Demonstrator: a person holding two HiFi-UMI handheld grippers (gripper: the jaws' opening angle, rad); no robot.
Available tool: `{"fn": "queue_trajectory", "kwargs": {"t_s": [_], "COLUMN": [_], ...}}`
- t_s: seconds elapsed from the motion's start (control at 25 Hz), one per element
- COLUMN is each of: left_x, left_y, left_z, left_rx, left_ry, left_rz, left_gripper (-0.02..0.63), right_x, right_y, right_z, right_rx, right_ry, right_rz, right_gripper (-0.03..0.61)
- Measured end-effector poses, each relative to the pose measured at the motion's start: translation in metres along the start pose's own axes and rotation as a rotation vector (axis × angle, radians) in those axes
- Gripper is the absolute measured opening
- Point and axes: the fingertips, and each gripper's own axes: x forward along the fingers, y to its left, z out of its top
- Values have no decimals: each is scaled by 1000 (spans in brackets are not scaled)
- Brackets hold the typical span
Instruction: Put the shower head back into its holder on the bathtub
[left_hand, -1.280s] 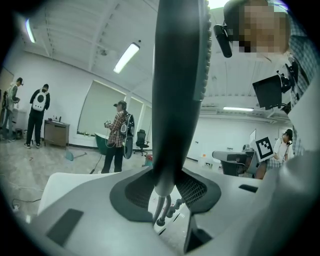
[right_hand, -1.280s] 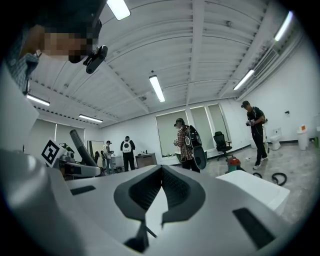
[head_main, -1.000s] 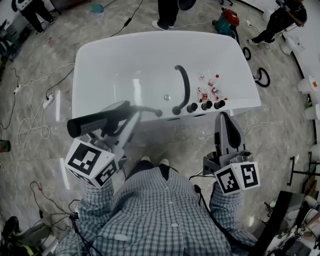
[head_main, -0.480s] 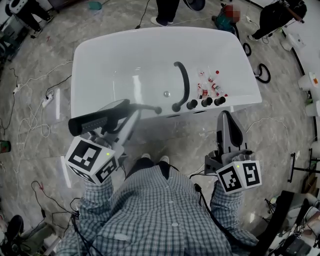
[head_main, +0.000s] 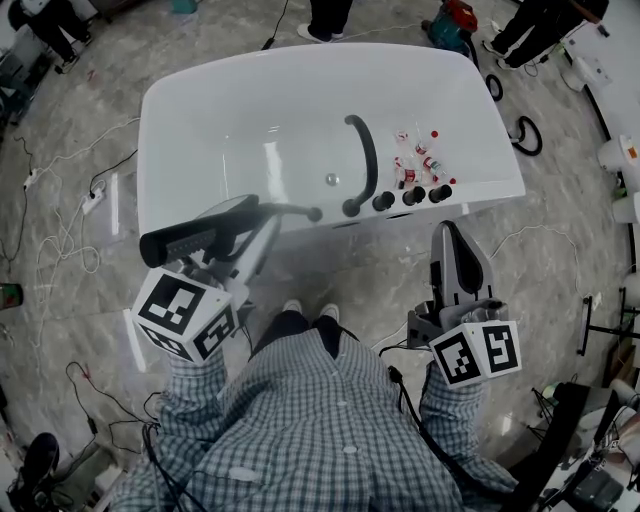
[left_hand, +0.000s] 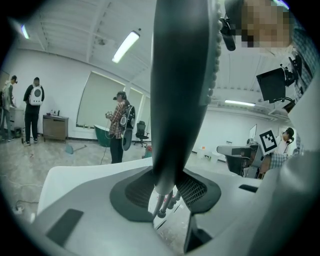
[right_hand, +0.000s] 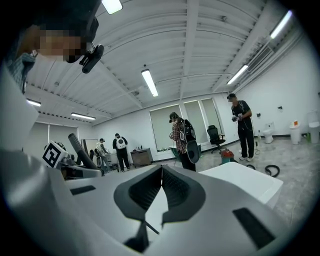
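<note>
Pinching the shower head (head_main: 195, 238), left gripper (head_main: 248, 235) faces bathtub (head_main: 230, 110); right fingers (right_hand: 137, 192) touch; floor (head_main: 70, 190) seemingly marble.

The shower head (left_hand: 182, 75) runs off the left gripper view's upper edge. Small red-and-white items (head_main: 418, 160) on the bathtub (head_main: 250, 110) rim, head view's upper right, are too small to identify.

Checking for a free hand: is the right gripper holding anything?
No, the right gripper is empty, its jaws meeting with nothing between them.
</note>
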Motion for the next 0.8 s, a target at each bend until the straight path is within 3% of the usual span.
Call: {"fn": "queue_trajectory", "kwargs": {"t_s": [0.8], "left_x": [41], "left_y": [4], "left_z": [-42], "left_rx": [2], "left_ry": [121], "left_rz": [-36], "left_gripper": [140], "right_x": [4], "right_y": [-16], "right_z": [-41], "right_rx": [50], "right_ry": [91], "right_rz": [-33], "right_gripper": [15]}}
